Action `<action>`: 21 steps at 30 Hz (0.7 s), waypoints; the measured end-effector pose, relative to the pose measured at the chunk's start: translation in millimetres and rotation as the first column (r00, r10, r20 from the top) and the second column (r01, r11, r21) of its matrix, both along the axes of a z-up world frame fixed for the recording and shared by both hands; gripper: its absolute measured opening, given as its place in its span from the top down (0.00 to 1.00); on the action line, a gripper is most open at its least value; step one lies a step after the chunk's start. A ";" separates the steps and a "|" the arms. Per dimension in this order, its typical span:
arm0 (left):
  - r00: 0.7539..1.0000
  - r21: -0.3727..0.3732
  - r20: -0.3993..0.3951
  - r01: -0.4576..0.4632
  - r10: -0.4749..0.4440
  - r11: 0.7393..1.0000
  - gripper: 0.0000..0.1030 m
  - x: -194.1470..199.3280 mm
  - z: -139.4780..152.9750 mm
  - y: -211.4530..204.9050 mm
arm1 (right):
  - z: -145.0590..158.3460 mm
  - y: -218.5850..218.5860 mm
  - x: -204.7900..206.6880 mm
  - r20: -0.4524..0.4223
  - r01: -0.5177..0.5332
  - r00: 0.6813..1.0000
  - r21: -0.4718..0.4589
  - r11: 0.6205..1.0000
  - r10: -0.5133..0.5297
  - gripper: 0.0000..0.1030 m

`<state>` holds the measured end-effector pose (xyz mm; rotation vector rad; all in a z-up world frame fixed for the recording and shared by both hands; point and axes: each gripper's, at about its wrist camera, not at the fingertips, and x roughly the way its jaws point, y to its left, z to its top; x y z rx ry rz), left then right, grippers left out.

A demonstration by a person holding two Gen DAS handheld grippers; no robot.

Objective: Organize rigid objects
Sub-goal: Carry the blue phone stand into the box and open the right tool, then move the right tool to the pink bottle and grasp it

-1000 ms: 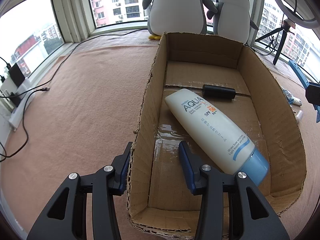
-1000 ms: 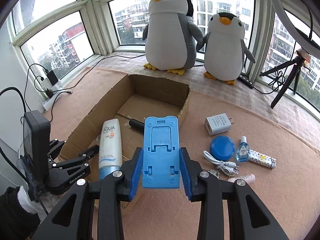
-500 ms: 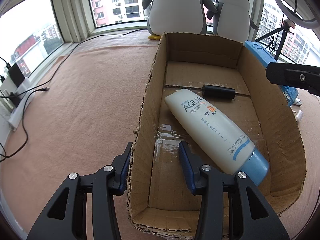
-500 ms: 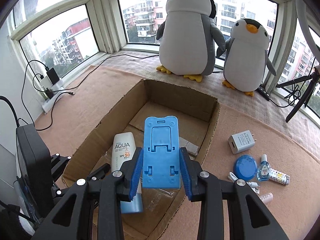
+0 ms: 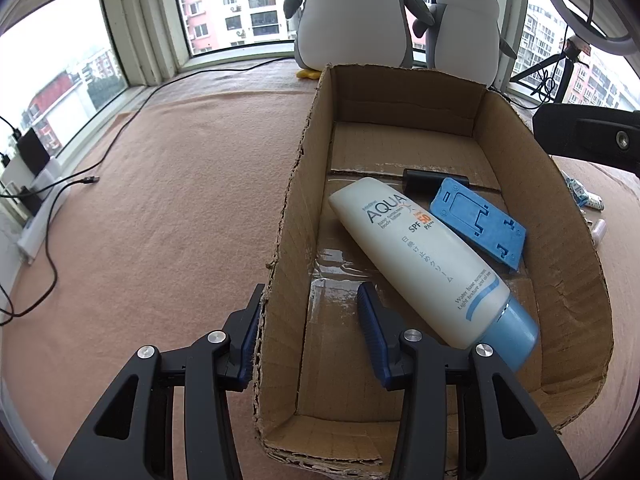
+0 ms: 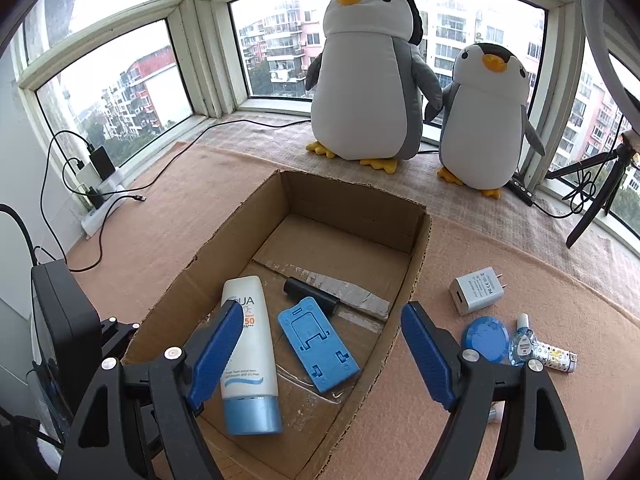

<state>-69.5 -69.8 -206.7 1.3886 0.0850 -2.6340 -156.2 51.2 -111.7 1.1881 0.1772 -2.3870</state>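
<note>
right hand-held gripper (image 6: 322, 354) spread, empty | blue phone stand (image 6: 318, 344) lies in cardboard box (image 6: 418, 264) beside sunscreen tube (image 6: 248, 352) | left hand-held gripper (image 5: 310, 334) straddles box wall, seemingly unclamped | risk: box slides when I reach for charger (image 6: 476, 290)

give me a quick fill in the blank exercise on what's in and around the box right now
1. The flat blue plastic phone stand lies inside the brown cardboard ____.
2. The right gripper is ____ and holds nothing.
3. The white sunscreen tube has a ____ cap.
4. The white wall charger lies ____ the box, on the mat.

Missing words: box; open; blue; outside
</note>
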 end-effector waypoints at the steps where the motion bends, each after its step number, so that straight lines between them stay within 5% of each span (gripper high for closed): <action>1: 1.000 0.000 0.000 0.000 0.000 1.000 0.58 -0.3 0.0 0.5 | 0.2 -0.1 0.3 0.000 0.000 1.000 0.002 1.000 0.000 0.24; 13: 1.000 -0.005 0.001 0.002 -0.002 1.000 0.58 0.0 -0.2 -0.6 | 4.0 8.1 4.8 -0.017 0.008 1.000 0.009 1.000 -0.008 0.24; 21: 1.000 -0.011 0.002 0.003 -0.003 1.000 0.58 0.6 0.0 -2.2 | -2.0 54.7 5.3 0.028 0.062 0.998 -0.032 0.998 -0.061 0.24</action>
